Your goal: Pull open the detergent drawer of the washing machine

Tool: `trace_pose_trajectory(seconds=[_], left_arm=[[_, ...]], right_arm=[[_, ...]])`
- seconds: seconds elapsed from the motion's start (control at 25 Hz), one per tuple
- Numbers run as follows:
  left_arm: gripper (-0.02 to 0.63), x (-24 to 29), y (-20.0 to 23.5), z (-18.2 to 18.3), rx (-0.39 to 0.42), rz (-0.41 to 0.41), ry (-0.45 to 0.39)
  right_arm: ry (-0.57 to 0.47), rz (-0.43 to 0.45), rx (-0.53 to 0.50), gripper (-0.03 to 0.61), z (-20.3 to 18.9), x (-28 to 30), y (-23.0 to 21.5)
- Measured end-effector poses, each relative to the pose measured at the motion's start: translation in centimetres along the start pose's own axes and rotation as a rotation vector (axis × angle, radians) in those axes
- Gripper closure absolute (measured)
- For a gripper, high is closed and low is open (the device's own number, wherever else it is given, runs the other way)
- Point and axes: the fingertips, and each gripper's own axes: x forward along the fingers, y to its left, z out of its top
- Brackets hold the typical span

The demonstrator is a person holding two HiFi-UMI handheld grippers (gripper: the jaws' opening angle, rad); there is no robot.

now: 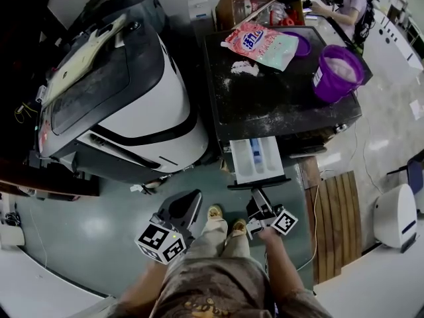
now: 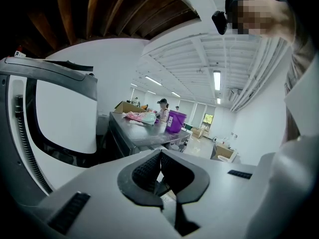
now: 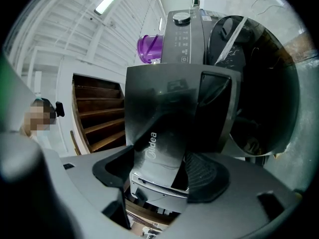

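The washing machine (image 1: pixel 278 105) has a dark, dusty top. Its detergent drawer (image 1: pixel 256 159) stands pulled out toward me, showing a white tray with a blue compartment. My right gripper (image 1: pixel 259 201) is closed on the drawer's dark front panel (image 3: pixel 164 118), which fills the gap between its jaws in the right gripper view (image 3: pixel 159 163). My left gripper (image 1: pixel 184 209) hangs to the left of the drawer and touches nothing. Its jaws (image 2: pixel 160 156) are shut, with nothing between them.
A large white and black machine (image 1: pixel 132 105) stands at the left. A purple bucket (image 1: pixel 338 71) and a detergent bag (image 1: pixel 262 45) sit on the washer top, with a cardboard box (image 1: pixel 255 2) behind. A wooden pallet (image 1: pixel 334 217) lies at the right. My feet (image 1: pixel 225 222) are below the drawer.
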Motion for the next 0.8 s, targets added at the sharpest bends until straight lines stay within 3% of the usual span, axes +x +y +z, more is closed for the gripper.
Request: trace_pose_trajectory(seconds=[0.52,0.8], left_arm=[[0.591,0.5,-0.1,-0.3,-0.004,-0.022,0.008],[0.591,1.8,-0.6,0.4,-0.009,-0.064,0.002]], right_arm=[[-0.027,-0.018,-0.001,0.288,0.3,-0.9,-0.2],[-0.031,-0.109,-0.051,0.285,1.9,-3.0,-0.1]])
